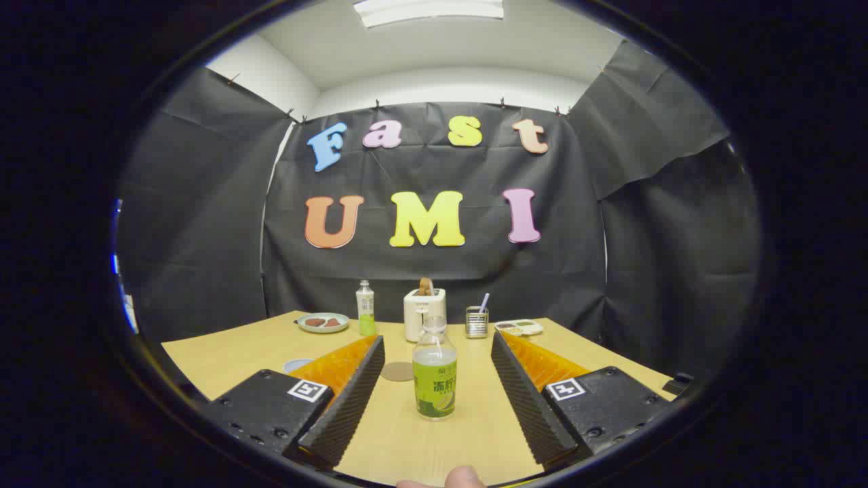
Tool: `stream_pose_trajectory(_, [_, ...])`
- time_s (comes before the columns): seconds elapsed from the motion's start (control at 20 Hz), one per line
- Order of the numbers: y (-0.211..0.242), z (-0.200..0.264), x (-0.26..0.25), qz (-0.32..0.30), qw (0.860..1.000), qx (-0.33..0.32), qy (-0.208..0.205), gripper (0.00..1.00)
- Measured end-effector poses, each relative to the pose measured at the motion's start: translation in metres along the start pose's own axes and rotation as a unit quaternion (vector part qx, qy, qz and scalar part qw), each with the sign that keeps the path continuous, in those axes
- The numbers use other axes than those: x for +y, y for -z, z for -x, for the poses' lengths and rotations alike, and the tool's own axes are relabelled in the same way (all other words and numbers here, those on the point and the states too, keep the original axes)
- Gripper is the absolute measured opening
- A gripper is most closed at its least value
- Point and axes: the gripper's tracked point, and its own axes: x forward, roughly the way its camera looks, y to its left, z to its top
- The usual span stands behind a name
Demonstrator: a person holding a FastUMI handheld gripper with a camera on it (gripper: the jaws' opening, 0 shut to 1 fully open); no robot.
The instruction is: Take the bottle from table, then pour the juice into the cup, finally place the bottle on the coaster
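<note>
A clear bottle (pixel 435 373) with a green label and pale green juice stands upright on the wooden table (pixel 224 362). It is between my gripper's (pixel 437 340) two fingers, about midway along them and touching neither. The gripper is open wide. A round brown coaster (pixel 398 371) lies flat just left of the bottle, beside the left finger (pixel 349 393). A pale round rim, possibly the cup (pixel 296 364), peeks out behind the left finger and is mostly hidden.
Along the table's far edge stand a second green-labelled bottle (pixel 365 308), a plate with food (pixel 323 322), a white toaster (pixel 424 313), a metal can with a straw (pixel 477 322) and a small tray (pixel 519 327). A person's fingertip (pixel 464 476) shows between the finger bases.
</note>
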Motion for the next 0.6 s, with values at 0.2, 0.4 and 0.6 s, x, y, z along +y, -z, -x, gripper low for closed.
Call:
stream_pose_trajectory(0.2, [-0.001, -0.003, 0.002, -0.007, 1.000, 0.001, -0.003, 1.00])
stream_pose_trajectory(0.4, [-0.003, -0.002, 0.007, 0.000, 1.000, 0.001, -0.003, 1.00])
stream_pose_trajectory(0.6, [-0.006, -0.002, 0.012, 0.001, 1.000, -0.003, -0.006, 1.00])
